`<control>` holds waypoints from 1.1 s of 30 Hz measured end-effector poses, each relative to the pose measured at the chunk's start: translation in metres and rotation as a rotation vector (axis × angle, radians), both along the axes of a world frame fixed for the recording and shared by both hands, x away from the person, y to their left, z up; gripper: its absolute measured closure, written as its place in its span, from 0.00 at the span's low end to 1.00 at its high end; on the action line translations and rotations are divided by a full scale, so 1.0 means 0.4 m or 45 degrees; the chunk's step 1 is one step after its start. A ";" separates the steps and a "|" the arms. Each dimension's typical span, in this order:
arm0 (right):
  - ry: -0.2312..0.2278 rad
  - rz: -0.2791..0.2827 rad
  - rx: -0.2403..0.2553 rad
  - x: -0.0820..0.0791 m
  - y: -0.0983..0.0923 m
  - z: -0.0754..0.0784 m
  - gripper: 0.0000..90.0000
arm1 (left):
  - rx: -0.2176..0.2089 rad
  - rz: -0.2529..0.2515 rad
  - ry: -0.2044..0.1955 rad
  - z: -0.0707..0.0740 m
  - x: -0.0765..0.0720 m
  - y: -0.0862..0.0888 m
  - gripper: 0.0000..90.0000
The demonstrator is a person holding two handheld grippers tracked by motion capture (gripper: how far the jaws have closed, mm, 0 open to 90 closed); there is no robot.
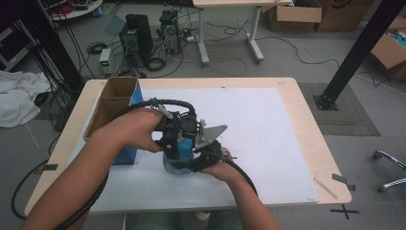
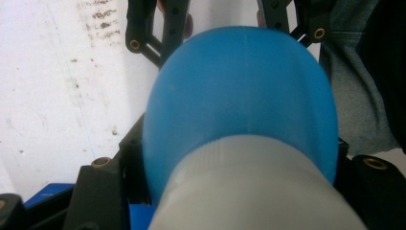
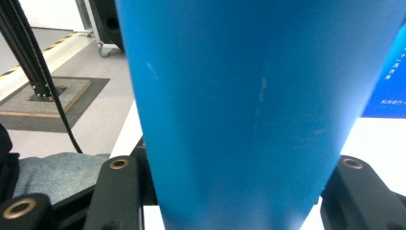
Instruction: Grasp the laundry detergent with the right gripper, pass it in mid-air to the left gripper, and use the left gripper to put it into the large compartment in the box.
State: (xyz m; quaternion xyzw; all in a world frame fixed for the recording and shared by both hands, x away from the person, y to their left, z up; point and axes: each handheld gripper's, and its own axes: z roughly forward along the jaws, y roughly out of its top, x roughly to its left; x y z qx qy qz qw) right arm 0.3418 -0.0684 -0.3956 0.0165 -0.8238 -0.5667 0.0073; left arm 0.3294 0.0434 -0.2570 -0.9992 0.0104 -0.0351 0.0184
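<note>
Now the blue bottle [image 3: 249, 110] sits pinched in both claws (left [image 2: 239, 158] at its grey cap [image 2: 253, 191]).

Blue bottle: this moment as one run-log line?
blue bottle: upright on white mat | right gripper: shut on body | left gripper: shut on grey cap | blue box: beside

One blue bottle [image 1: 178, 165], one cardboard box [image 1: 116, 103] (two compartments), two claws.

A grey floor [image 1: 287, 57] lay strewn with cables [image 1: 158, 62], with a white desk [image 1: 230, 4] and cardboard boxes [image 1: 294, 14] behind.
</note>
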 end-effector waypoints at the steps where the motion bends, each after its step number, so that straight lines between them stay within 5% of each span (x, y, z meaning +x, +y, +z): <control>1: -0.003 0.000 -0.001 0.000 0.000 0.000 0.50 | 0.001 0.001 0.003 0.000 0.000 0.000 0.42; 10: 0.005 0.010 0.001 -0.002 0.002 -0.003 0.50 | 0.007 -0.006 0.022 -0.004 0.000 0.000 0.43; 25: -0.073 -0.012 -0.017 -0.010 -0.008 0.017 0.47 | 0.010 0.002 -0.017 0.013 -0.012 -0.013 0.44; 33: -0.058 -0.022 -0.003 -0.010 -0.023 0.023 0.39 | 0.030 0.027 -0.016 0.013 -0.003 -0.013 0.44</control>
